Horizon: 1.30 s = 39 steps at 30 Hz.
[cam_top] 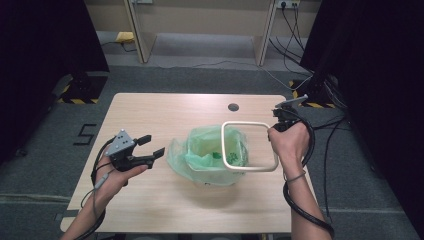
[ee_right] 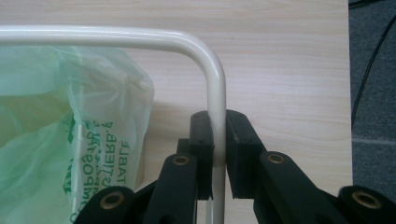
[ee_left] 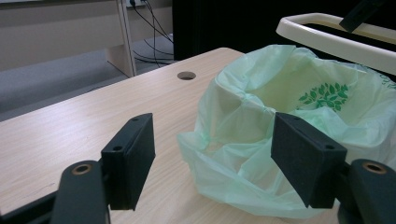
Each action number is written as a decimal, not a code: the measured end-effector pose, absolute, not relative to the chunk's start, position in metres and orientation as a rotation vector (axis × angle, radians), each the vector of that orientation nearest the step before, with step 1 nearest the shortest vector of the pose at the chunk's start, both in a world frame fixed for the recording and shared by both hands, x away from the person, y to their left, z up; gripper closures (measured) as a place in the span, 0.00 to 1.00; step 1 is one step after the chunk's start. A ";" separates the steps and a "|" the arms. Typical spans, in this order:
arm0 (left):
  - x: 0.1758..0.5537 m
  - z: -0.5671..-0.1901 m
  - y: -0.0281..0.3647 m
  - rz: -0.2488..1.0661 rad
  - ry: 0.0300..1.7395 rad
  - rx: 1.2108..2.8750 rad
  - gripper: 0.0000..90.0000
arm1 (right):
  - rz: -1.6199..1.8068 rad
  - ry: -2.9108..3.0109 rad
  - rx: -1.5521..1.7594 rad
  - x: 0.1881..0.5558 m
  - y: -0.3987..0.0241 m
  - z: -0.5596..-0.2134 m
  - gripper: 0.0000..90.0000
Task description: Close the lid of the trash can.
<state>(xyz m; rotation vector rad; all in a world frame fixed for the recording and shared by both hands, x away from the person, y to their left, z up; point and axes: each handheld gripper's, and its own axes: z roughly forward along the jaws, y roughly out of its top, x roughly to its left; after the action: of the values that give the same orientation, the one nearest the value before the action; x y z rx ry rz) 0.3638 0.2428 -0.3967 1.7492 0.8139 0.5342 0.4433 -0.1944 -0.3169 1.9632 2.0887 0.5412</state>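
A small bin lined with a pale green plastic bag (cam_top: 210,156) stands in the middle of the wooden table; the bag (ee_left: 261,140) spills over its rim. A cream rectangular ring frame (cam_top: 249,146) hangs above the bin's right side, held at its right edge. My right gripper (ee_right: 219,140) is shut on the frame's thin rail (ee_right: 217,84), the pads pressing it from both sides. My left gripper (cam_top: 150,146) hovers left of the bag, jaws open and nothing between them; in its own view the gripper (ee_left: 212,158) faces the bag.
A round cable hole (cam_top: 233,106) sits near the table's far edge. Black curtains and stands flank the table, with cables on the floor at right. Bare tabletop (cam_top: 165,210) lies in front of the bin and to its left.
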 end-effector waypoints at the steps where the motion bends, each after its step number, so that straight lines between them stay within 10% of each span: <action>1: 0.364 -0.397 0.243 0.534 0.814 1.748 0.33 | 0.544 2.087 1.965 0.443 -0.194 -0.316 0.91; 39: 0.363 -0.393 0.237 0.532 0.791 1.752 0.33 | 0.588 2.156 1.918 0.451 -0.149 -0.315 0.91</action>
<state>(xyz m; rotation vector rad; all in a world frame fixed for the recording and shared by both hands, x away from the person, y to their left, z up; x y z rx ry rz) 0.3626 0.2374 -0.3930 1.7520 0.7913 0.5323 0.4506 -0.1492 -0.3154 1.9178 2.1564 0.5876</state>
